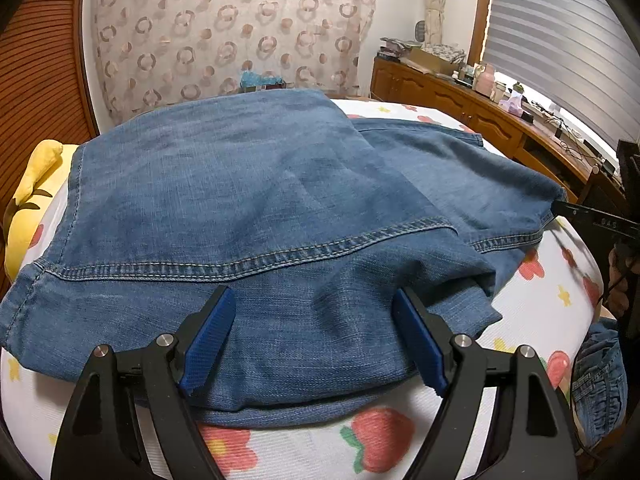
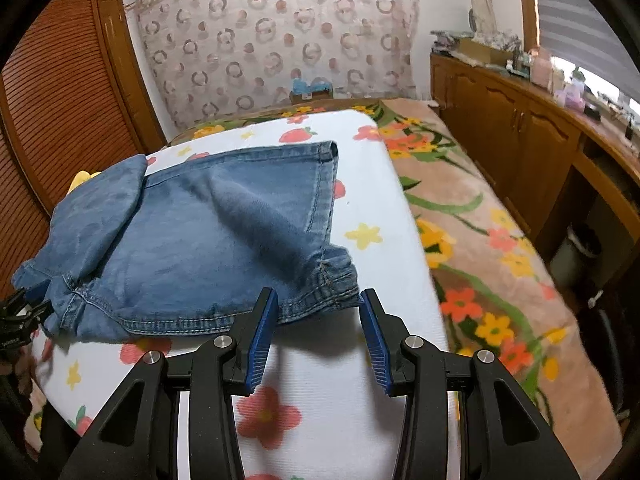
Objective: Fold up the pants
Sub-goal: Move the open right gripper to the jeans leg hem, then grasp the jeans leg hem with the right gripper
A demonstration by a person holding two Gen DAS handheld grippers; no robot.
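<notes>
Blue denim pants (image 1: 248,184) lie folded on a bed with a white flowered sheet (image 1: 360,444). A stitched hem runs across the top layer. My left gripper (image 1: 313,296) hovers over the near edge of the denim, jaws wide apart, with fabric lying flat under them and no pinch. In the right wrist view the pants (image 2: 200,240) spread to the left. My right gripper (image 2: 319,294) is open at their near right corner, and the seamed corner reaches between the fingertips without being pressed. A black part of the right gripper (image 1: 592,216) shows at the pants' far right edge.
A yellow plush toy (image 1: 36,184) lies at the left of the bed. Another denim piece (image 1: 596,380) hangs at the right edge. A floral blanket (image 2: 480,240) covers the bed's right side, beside a cluttered wooden cabinet (image 2: 520,128). A louvered wooden door (image 2: 60,100) stands at left.
</notes>
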